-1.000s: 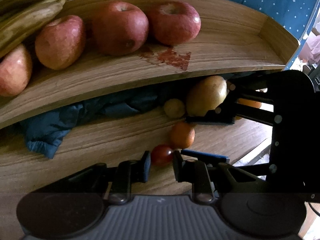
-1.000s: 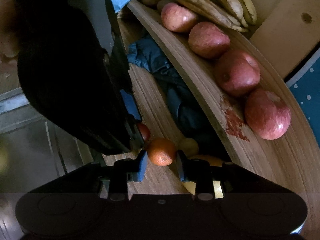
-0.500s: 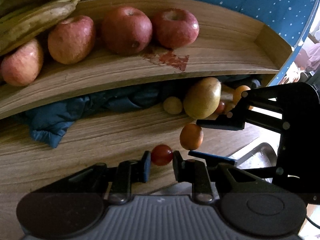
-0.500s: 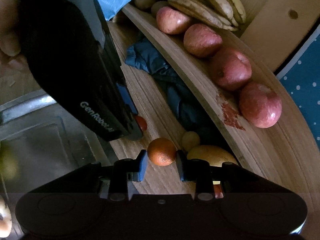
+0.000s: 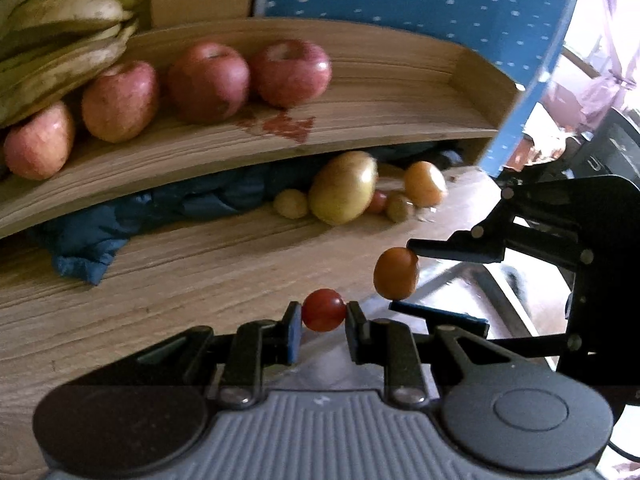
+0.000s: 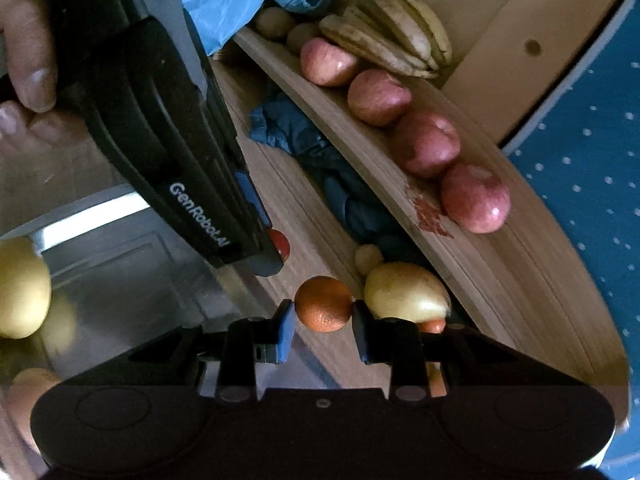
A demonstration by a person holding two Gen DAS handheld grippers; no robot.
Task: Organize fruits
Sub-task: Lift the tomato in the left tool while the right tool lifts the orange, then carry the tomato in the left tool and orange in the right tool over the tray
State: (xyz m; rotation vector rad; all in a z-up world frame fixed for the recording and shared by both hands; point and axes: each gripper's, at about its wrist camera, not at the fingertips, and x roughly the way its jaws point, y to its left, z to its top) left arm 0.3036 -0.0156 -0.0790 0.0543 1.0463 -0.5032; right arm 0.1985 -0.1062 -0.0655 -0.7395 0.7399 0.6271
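My left gripper (image 5: 323,316) is shut on a small red tomato (image 5: 323,309), held above the wooden counter's front edge. My right gripper (image 6: 323,312) is shut on a small orange (image 6: 324,308), also lifted; the orange shows in the left wrist view (image 5: 396,273) between the right gripper's jaws. The tomato shows in the right wrist view (image 6: 279,245) behind the left gripper's body. A yellow-green mango (image 5: 343,188) lies under the curved wooden shelf (image 5: 360,136) with small fruits beside it. Red apples (image 5: 208,80) and bananas (image 5: 64,60) rest on the shelf.
A dark blue cloth (image 5: 132,220) lies under the shelf on the counter (image 5: 160,288). A metal sink (image 6: 120,272) is below the counter's edge, with a yellow fruit (image 6: 20,288) at its left. A blue dotted wall (image 5: 420,4) stands behind the shelf.
Both grippers have pulled back and up from the counter toward its front edge, carrying the tomato and the orange. The mango and small fruits stay under the shelf.
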